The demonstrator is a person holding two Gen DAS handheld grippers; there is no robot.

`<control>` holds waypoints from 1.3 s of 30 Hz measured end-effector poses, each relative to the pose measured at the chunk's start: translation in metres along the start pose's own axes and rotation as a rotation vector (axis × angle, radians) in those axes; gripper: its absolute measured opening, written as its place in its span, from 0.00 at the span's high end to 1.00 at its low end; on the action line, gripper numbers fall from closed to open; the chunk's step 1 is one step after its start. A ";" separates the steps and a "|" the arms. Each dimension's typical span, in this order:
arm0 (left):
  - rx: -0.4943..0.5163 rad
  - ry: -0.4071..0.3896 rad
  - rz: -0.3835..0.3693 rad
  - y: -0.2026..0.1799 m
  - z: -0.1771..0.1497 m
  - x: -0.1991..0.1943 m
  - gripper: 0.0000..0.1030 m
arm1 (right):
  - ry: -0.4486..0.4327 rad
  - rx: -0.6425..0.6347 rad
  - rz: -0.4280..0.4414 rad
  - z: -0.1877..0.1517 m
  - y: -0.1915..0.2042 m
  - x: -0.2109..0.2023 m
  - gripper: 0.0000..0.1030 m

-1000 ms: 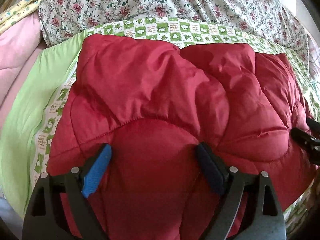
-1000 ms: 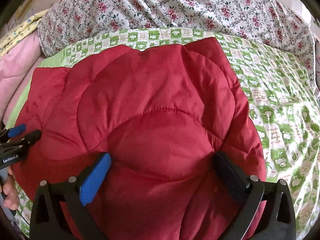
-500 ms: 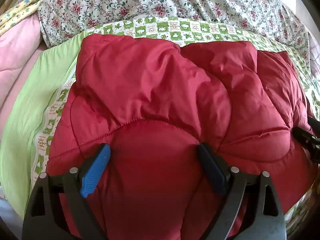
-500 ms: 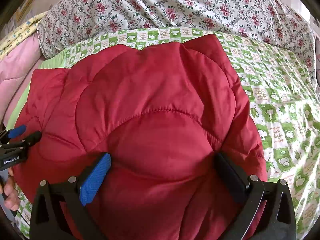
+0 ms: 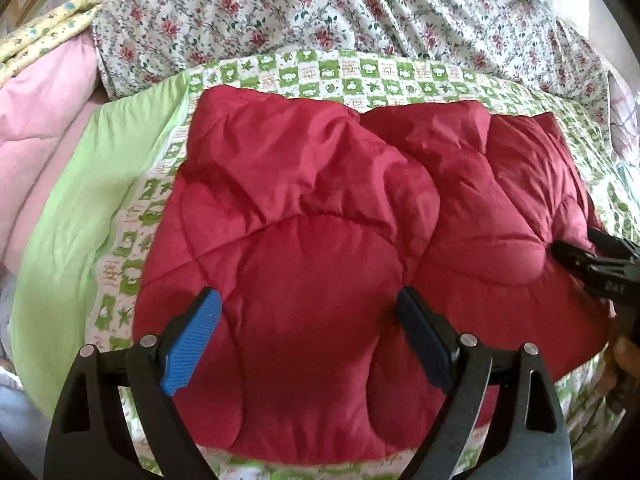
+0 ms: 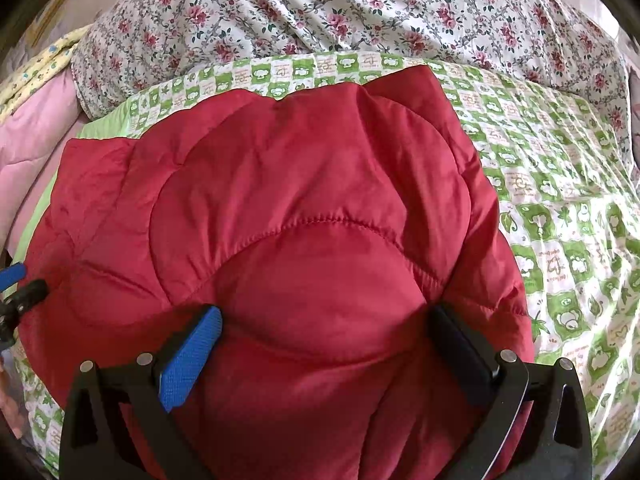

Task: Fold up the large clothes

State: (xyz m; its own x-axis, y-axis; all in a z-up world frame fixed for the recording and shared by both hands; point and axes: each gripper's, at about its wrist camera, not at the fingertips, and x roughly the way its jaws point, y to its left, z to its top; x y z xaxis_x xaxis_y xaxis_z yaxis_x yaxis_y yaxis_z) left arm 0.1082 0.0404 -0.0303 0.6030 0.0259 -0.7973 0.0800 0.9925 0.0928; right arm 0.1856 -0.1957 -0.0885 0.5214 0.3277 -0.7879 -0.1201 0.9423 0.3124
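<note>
Jacket: the red quilted jacket lay folded in a thick bundle on the bed, right in the middle of both views, its near edge close to the cameras.
Where it sat: it rested on the green checked sheet, which showed along its far edge, to its right, and as a thin strip at its near edge.
Left gripper: the left gripper stood over the near left part of the jacket, its fingers spread wide, blue pad on the left and dark pad on the right, red fabric swelling between them.
Left grip: wide open, and no pad could be seen pinching the cloth.
Right gripper: the right gripper sat low over the near right part, fingers just as wide apart, the jacket bulging up between them.
Right grip: the pads looked pushed into the padding at both sides, but I could not tell whether it had hold of anything.
Far side: a flowered quilt was heaped beyond the sheet.
Left side: pink bedding and a plain green fold lay left of the jacket.
</note>
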 end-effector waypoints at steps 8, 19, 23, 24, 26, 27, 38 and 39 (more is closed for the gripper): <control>0.003 0.006 0.035 0.003 -0.011 -0.014 0.12 | -0.074 -0.007 -0.002 -0.006 0.010 -0.042 0.00; 0.007 0.047 0.039 0.004 -0.025 -0.003 0.12 | -0.017 -0.092 -0.003 -0.044 0.025 -0.054 0.00; 0.011 0.048 0.038 0.002 -0.027 0.001 0.12 | -0.011 -0.073 -0.001 -0.048 0.023 -0.048 0.00; 0.012 0.047 0.038 0.002 -0.028 0.001 0.11 | -0.010 -0.075 -0.004 -0.048 0.024 -0.047 0.00; 0.013 0.047 0.038 0.002 -0.028 0.002 0.11 | -0.008 -0.074 -0.004 -0.048 0.024 -0.046 0.00; 0.014 0.047 0.038 0.002 -0.028 0.003 0.11 | -0.007 -0.071 -0.002 -0.048 0.024 -0.045 0.00; 0.013 0.050 0.031 0.003 -0.030 0.009 0.11 | -0.031 -0.045 0.011 -0.044 0.023 -0.057 0.00; 0.013 0.051 0.031 0.003 -0.030 0.009 0.11 | -0.047 -0.039 0.021 -0.042 0.024 -0.062 0.00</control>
State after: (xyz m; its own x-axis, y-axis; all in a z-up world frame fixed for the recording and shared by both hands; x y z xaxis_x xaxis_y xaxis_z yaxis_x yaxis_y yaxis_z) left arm 0.0896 0.0474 -0.0550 0.5645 0.0632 -0.8230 0.0721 0.9895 0.1254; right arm 0.1153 -0.1902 -0.0546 0.5577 0.3442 -0.7553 -0.1638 0.9377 0.3064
